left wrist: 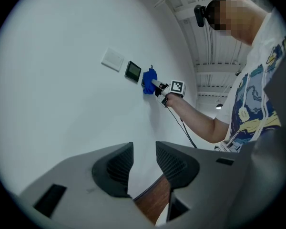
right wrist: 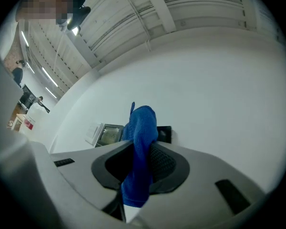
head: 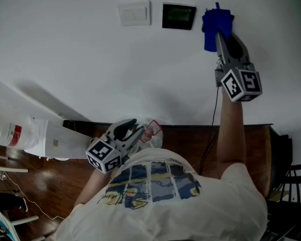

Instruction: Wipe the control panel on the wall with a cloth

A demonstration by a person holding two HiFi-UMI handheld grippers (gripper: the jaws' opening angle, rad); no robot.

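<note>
Blue cloth [head: 212, 24] is clamped in the jaws of the right gripper [head: 218, 34] and held at the wall [head: 65, 49], just beside the right edge of the control panel [head: 178, 16]. The panel lies left of the jaws, so a short leftward sweep is judged needed. Left gripper [head: 132, 130] is held low by the desk [head: 190, 139], well apart from the panel, jaws slightly apart, nothing between them.

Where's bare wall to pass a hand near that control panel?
Free: the wide bare wall below the white switch plate and the control panel, and the stretch right of the blue cloth. Crowded: the top row, where plate, panel and cloth sit close side by side, the cloth pinched in the right claw.
</note>
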